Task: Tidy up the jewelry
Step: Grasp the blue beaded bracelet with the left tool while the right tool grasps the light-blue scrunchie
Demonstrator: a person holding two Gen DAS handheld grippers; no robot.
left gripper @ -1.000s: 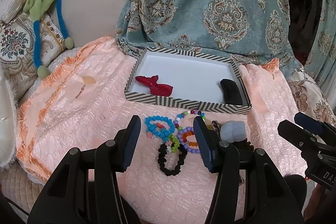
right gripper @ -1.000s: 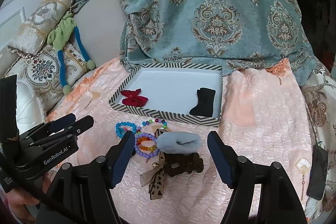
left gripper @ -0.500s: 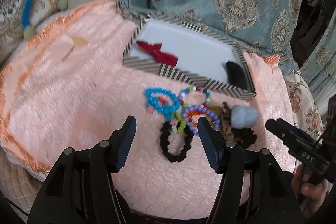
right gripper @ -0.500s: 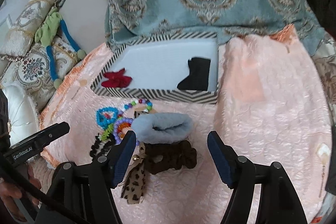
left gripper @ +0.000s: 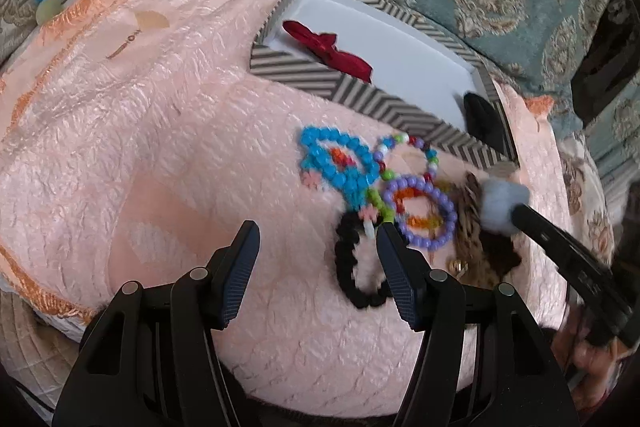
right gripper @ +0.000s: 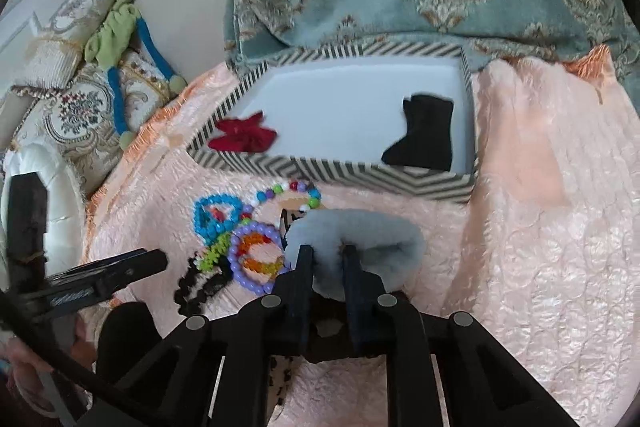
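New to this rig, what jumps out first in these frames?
The right hand-held gripper is shut on a fluffy pale-blue scrunchie in front of the striped box. Left of it lies a bright tangle of beaded bracelets, with the left hand-held gripper open just beside a black scrunchie. Inside the box lie a red bow and a black piece.

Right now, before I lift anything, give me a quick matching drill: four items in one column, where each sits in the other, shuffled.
Items:
1. red bow
2. black hair accessory
3. pale blue fluffy scrunchie
4. black scrunchie

Places:
A. pinched in the right gripper
B. on the pink blanket, beside the open left gripper
C. left end of the striped box
D. right end of the box

Pairs: 1-C, 2-D, 3-A, 4-B
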